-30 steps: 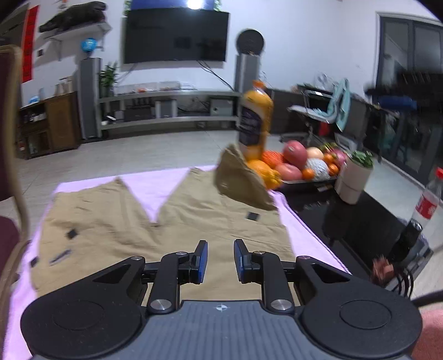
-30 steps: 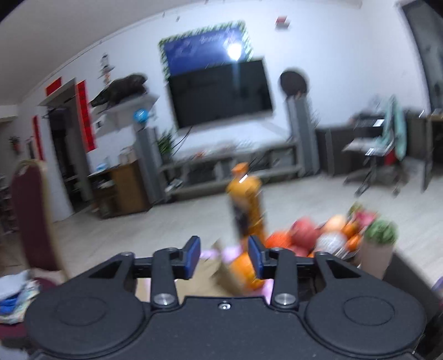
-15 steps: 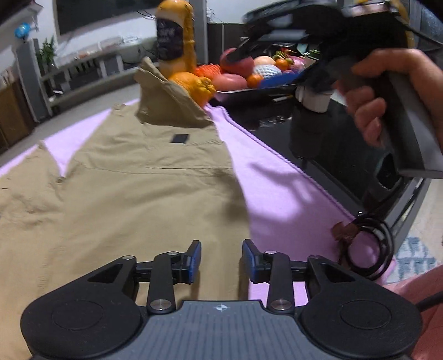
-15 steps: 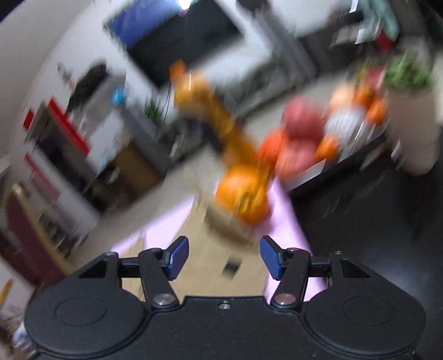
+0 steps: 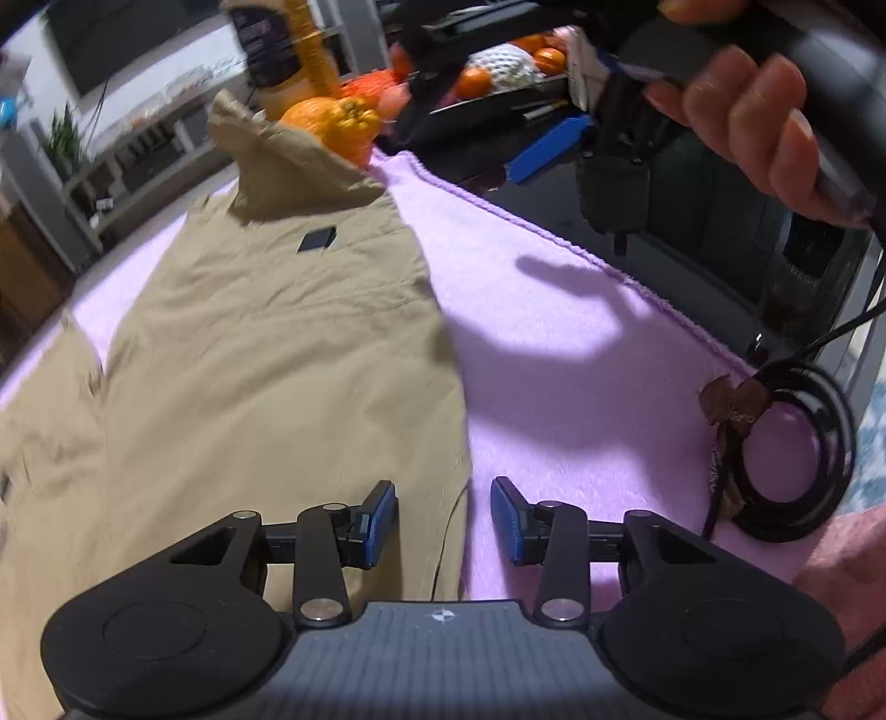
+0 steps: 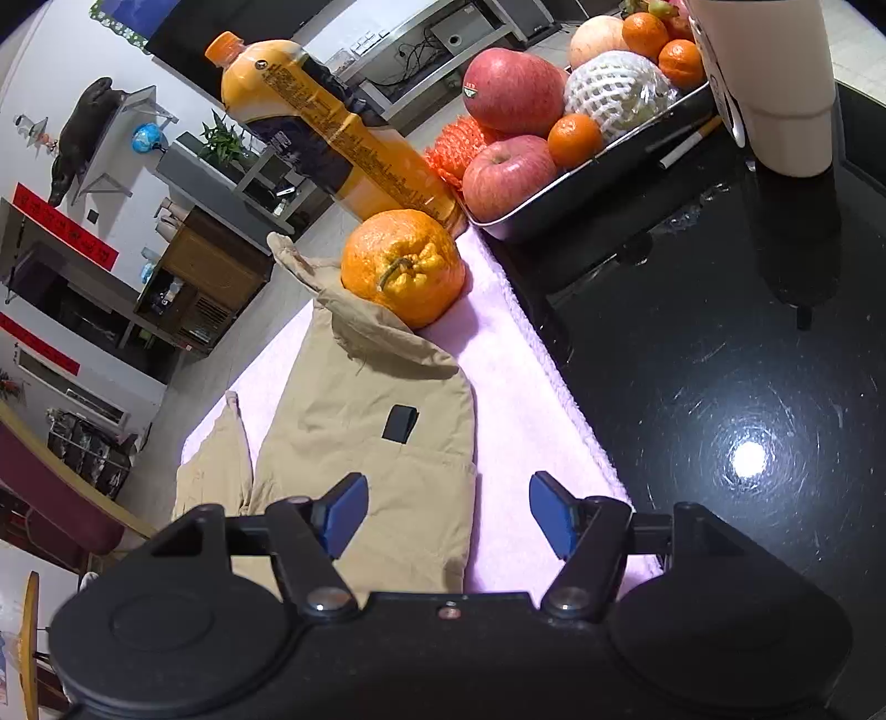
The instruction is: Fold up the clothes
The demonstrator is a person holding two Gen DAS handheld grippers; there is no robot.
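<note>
The khaki trousers (image 5: 266, 354) are lying spread and unfolded on the pink blanket (image 5: 554, 343), while the left gripper (image 5: 444, 523) and right gripper (image 6: 447, 515), jaws open and empty after just widening, are straddling the trousers' edge with every fold remaining.

Beyond the fingertips, a white wall (image 6: 33, 66) carries a dark television (image 6: 183, 39) and a bracket shelf (image 6: 119, 138) with a dark animal figure (image 6: 77, 133) and a small blue globe (image 6: 145, 137). Red banners (image 6: 66, 232) hang left of the fingers. Below the television runs a long grey media unit (image 6: 421, 50); a brown wooden cabinet (image 6: 205, 282) stands beside it on the pale tiled floor (image 6: 326, 221). Right of the fingers, a glossy black tabletop (image 6: 720, 360) reflects a ceiling lamp.
</note>
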